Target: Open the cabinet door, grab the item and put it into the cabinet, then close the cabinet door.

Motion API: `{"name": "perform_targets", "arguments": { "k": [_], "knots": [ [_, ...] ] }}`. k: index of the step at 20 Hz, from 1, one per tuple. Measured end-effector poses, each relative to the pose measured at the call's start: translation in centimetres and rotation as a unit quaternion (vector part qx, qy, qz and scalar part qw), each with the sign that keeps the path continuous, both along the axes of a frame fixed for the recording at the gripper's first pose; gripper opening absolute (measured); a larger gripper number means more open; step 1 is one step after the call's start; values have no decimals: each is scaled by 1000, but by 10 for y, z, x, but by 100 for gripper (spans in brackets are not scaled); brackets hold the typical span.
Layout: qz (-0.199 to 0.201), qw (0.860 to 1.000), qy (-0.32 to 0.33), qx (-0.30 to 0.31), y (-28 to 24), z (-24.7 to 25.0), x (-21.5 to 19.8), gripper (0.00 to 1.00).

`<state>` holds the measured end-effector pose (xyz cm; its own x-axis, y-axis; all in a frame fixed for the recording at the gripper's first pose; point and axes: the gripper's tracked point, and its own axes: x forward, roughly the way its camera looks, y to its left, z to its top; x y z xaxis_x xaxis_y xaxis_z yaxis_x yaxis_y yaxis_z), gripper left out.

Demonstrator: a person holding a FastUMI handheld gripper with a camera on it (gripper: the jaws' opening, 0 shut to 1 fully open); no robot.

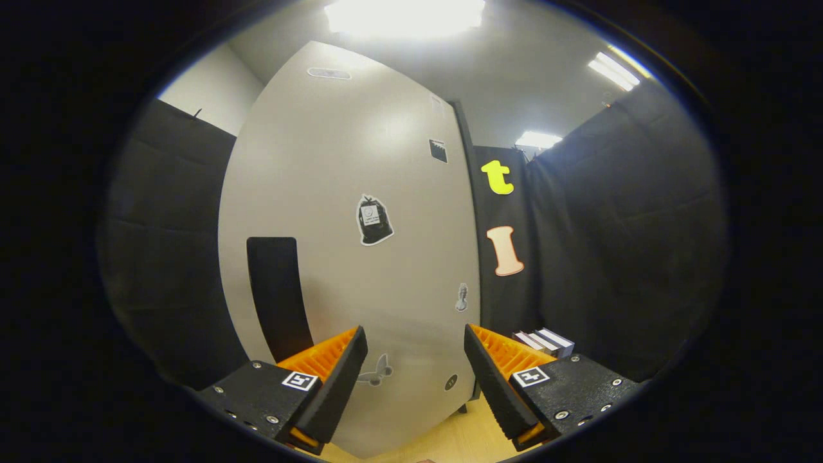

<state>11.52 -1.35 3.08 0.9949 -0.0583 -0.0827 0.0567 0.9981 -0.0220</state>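
Gripper view: the hand-held gripper [416, 379] is held spread, empty, before the closed cabinet door [347, 257]. Books [546, 341] are stacked beyond the right finger. The dark handle [278, 296] may be missed if approached off-centre.

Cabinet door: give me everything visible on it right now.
The cabinet door is a tall, pale grey, smooth, matte-looking panel standing upright just ahead of the gripper. It looks shut, though its seams are hard to judge. A long black vertical handle sits low on one side. Several small stickers dot its face, and a small oval fitting sits near the top. The fingers are open with nothing between them; whether they touch the door cannot be told. Its foot meets the light wooden floor.
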Motion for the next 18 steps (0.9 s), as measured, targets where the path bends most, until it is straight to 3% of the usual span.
{"name": "perform_targets", "arguments": {
  "k": [8,13,18],
  "knots": [
    [48,999,6,-11,63,-12,42,94],
    [61,998,8,4,66,-14,26,95],
    [65,998,8,7,54,-12,-16,94]
  ]
}}
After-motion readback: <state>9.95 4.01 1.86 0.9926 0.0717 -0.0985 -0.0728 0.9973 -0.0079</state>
